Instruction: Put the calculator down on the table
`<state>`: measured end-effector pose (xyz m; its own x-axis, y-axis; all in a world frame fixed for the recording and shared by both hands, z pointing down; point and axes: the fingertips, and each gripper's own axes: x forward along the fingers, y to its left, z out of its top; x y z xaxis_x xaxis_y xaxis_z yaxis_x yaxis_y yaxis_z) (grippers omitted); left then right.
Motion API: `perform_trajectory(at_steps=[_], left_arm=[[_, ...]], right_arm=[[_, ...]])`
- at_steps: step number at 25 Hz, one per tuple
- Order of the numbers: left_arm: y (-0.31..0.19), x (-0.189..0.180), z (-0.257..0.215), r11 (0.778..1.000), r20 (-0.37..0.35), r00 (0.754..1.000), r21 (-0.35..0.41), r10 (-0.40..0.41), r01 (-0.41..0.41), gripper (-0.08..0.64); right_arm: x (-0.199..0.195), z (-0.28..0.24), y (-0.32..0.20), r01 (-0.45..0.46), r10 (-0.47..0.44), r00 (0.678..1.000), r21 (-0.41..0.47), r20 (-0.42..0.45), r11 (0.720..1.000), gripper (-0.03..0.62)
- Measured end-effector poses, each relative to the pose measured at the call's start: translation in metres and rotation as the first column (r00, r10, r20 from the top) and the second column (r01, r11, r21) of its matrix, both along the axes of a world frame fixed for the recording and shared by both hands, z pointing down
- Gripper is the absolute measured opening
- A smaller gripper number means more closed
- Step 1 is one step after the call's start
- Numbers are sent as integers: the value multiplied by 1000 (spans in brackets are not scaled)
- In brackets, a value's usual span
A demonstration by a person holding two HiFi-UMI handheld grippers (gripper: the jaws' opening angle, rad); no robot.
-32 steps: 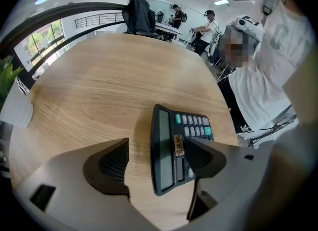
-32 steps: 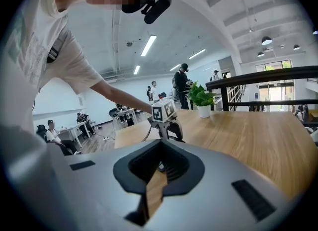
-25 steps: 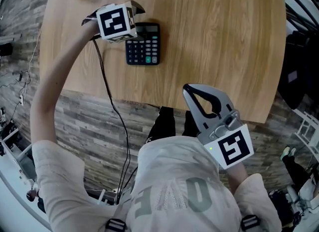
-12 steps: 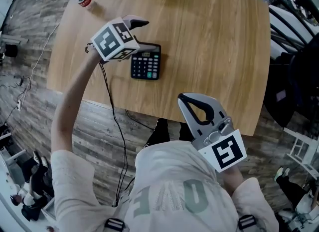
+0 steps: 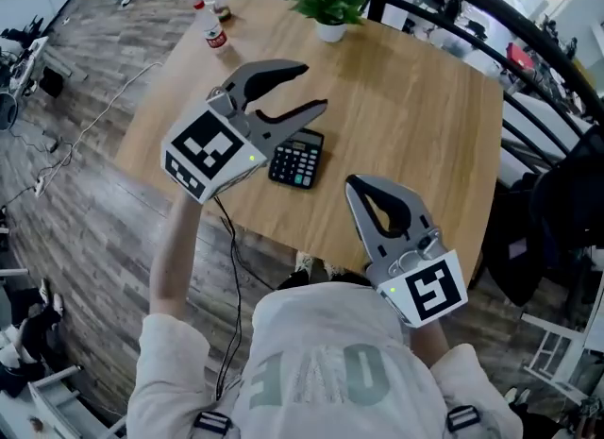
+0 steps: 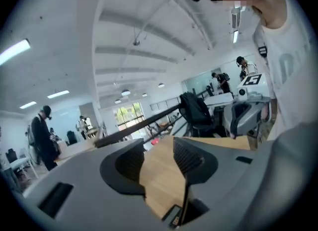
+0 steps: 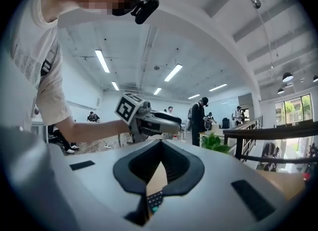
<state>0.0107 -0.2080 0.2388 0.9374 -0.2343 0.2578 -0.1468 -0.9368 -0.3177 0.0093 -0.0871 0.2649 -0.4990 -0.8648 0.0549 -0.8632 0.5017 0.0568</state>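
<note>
The black calculator (image 5: 296, 160) lies flat on the round wooden table (image 5: 406, 126), keys up, with nothing touching it. My left gripper (image 5: 313, 88) hangs high above and just left of it, pointing roughly level. Its jaws are closing but still stand apart, with nothing between them. In the left gripper view only bare tabletop shows between the left gripper (image 6: 159, 150) fingers. My right gripper (image 5: 353, 184) is shut and empty near the table's front edge, right of the calculator. Through the right gripper (image 7: 161, 143) loop a corner of the calculator (image 7: 154, 202) shows below.
A potted plant (image 5: 326, 3) and a small bottle (image 5: 213, 29) stand at the table's far side. A black cable (image 5: 231, 258) hangs from the left gripper. A dark railing (image 5: 491, 22) and a chair with dark clothing (image 5: 557, 211) are at the right. People stand in the background.
The left gripper has lifted well away from the calculator and tipped up from pointing down to nearly level; its jaws are narrower. The calculator stays on the table. The right gripper rose slightly.
</note>
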Motion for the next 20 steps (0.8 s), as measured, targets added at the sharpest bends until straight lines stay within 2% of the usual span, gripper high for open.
perform_trajectory(at_steps=[2,4,6,7,8,9,11,12,13,14,16,17,18,20], left_arm=[[13,-14,-42,995,-127,991,79,-49,60,139],[28,-30,-75,979,-224,970,155,-96,133,73],[45,-51,-98,952,-318,933,192,-169,238,26],[51,-62,-106,932,-363,906,200,-216,303,20],[56,-75,-111,902,-407,872,208,-272,379,11],[60,-87,-115,859,-450,828,215,-336,465,9],[71,-111,-114,744,-522,718,216,-459,633,8],[78,-121,-111,692,-549,667,205,-504,692,8],[86,-128,-107,656,-571,623,185,-535,732,8],[94,-133,-103,633,-590,585,157,-556,758,9],[106,-136,-93,613,-621,528,95,-580,784,9],[110,-135,-86,610,-628,509,69,-589,789,9],[114,-133,-80,609,-628,500,51,-596,791,9],[118,-124,-70,621,-619,509,43,-598,782,9]], right_arm=[[-4,-15,-3,26,-26,1000,54,8,998,18],[-7,-26,-2,38,-41,999,88,36,995,18],[-11,-31,1,41,-47,997,100,62,994,18],[-14,-32,1,41,-48,997,105,66,994,18],[-16,-33,1,37,-44,997,111,63,993,18],[-18,-34,0,31,-38,998,115,59,993,18],[-22,-34,0,20,-27,998,117,55,993,18],[-25,-34,1,20,-26,998,113,58,993,18],[-28,-33,2,20,-27,998,109,63,994,18],[-30,-33,3,16,-24,997,105,72,994,18],[-30,-33,3,-9,0,996,98,93,995,18],[-29,-33,3,-26,16,994,94,105,995,18],[-28,-32,3,-41,30,993,92,114,995,18],[-27,-32,0,-61,50,992,95,118,994,18]])
